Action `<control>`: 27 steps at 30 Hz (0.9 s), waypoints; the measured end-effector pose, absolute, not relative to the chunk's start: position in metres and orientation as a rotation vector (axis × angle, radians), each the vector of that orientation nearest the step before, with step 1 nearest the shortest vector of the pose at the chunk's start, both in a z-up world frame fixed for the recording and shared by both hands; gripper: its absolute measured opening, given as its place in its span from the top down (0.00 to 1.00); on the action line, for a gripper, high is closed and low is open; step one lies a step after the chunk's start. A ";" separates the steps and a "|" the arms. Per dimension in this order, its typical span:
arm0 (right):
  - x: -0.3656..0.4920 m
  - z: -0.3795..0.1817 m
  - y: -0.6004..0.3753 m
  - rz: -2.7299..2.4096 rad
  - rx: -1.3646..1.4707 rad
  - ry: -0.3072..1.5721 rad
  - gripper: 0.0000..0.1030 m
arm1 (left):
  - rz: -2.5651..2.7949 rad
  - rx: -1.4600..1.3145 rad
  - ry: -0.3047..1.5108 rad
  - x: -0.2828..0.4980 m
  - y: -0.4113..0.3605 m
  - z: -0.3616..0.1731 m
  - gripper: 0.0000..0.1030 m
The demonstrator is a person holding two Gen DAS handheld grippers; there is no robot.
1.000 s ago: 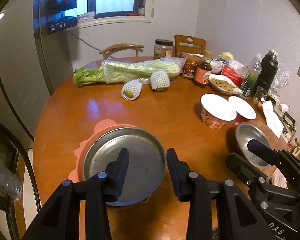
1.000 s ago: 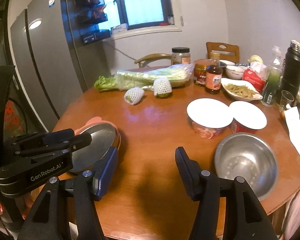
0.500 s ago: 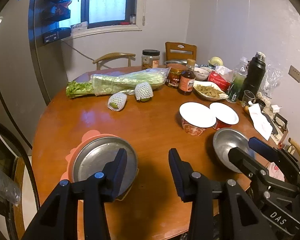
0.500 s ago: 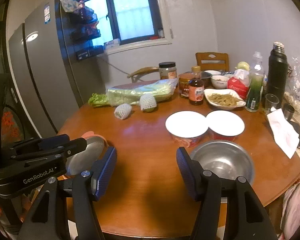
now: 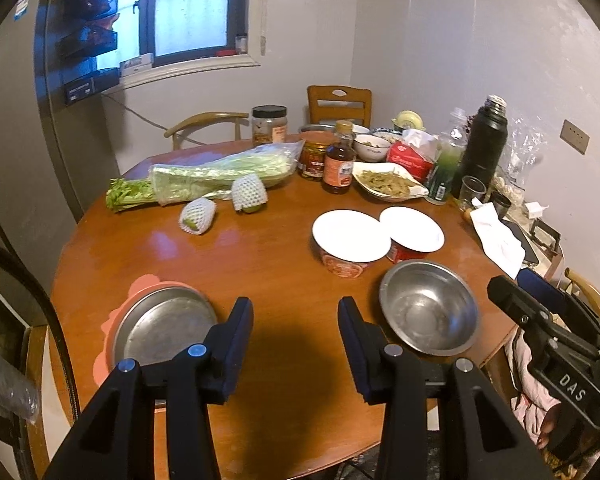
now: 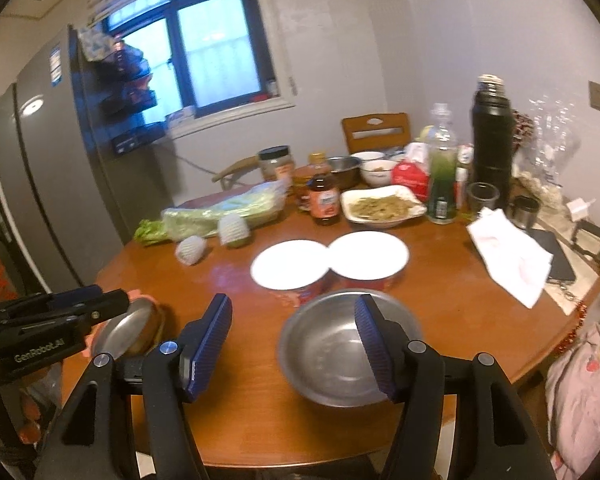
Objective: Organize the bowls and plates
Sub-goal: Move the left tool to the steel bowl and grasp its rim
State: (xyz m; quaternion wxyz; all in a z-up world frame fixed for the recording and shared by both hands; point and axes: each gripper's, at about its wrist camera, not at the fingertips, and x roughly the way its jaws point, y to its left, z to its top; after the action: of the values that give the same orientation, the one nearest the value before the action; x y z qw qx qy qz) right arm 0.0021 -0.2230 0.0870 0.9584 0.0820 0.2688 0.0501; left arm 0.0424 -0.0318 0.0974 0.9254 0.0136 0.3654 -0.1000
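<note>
Far left on the round wooden table (image 5: 284, 264): steel plate (image 5: 164, 330) resting on a pink plate (image 5: 140, 282). Left gripper (image 5: 296, 344) spread wide, empty, above bare wood. Further right, steel bowl (image 6: 340, 354) by the near edge, right gripper (image 6: 294, 344) gaping, empty, one finger over its rim. Best to straddle the rim squarely, close gently, lift level. Behind: two white plates (image 6: 328, 258) capping red bowls.

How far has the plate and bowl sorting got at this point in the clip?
Done: the metal plate sits nested on the pink plate. In hand: nothing; the left tongs and right tongs are both open, the right ones over the steel bowl. Left: that bowl, plus two white plates resting on red bowls.
</note>
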 end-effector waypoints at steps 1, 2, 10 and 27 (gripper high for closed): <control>0.001 0.086 -0.228 0.092 0.168 0.548 0.36 | -0.211 0.028 0.752 0.043 -0.035 0.097 0.57; 0.001 0.084 -0.235 0.077 0.171 0.551 0.36 | -0.217 0.027 0.755 0.044 -0.039 0.096 0.57; 0.005 0.066 -0.273 0.021 0.211 0.573 0.36 | -0.251 0.046 0.815 0.059 -0.071 0.073 0.57; 0.026 0.030 -0.240 0.124 0.188 0.675 0.36 | -0.212 0.016 0.877 0.069 -0.054 0.038 0.57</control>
State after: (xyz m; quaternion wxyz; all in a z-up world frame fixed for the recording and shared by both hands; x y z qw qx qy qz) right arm 0.0261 -0.2398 0.0302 0.9373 0.0920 0.3306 0.0607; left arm 0.0688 -0.0542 0.0375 0.8999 0.0075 0.4239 -0.1022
